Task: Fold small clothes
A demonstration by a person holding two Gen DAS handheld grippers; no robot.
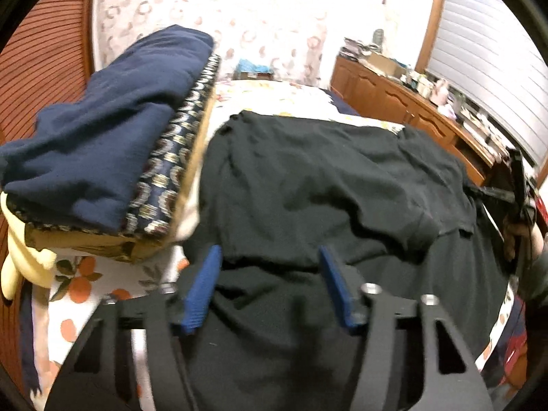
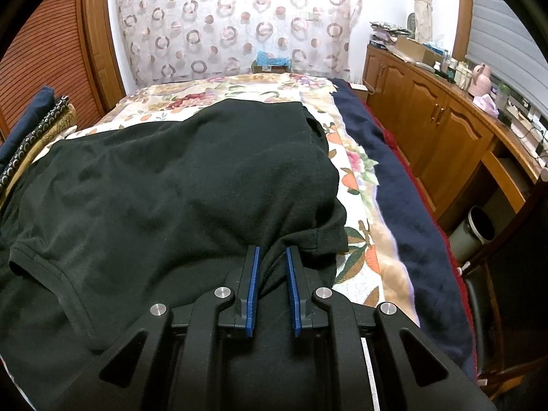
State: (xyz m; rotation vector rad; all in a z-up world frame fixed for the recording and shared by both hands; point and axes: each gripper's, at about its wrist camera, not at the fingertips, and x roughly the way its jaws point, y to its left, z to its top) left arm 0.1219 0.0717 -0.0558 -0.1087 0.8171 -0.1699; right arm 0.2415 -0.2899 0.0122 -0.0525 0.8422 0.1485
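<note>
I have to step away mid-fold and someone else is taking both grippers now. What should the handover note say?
Right gripper: shut on a bunched fold of the black T-shirt, near its right sleeve.
Left gripper: jaws apart over the shirt's near edge; no cloth visibly pinched.
The shirt lies spread and wrinkled on the floral bedspread. A stack of folded clothes sits at the left.
Done: right side gripped.
Left: grip with the left gripper, then fold the shirt and probably add it to the stack.
</note>
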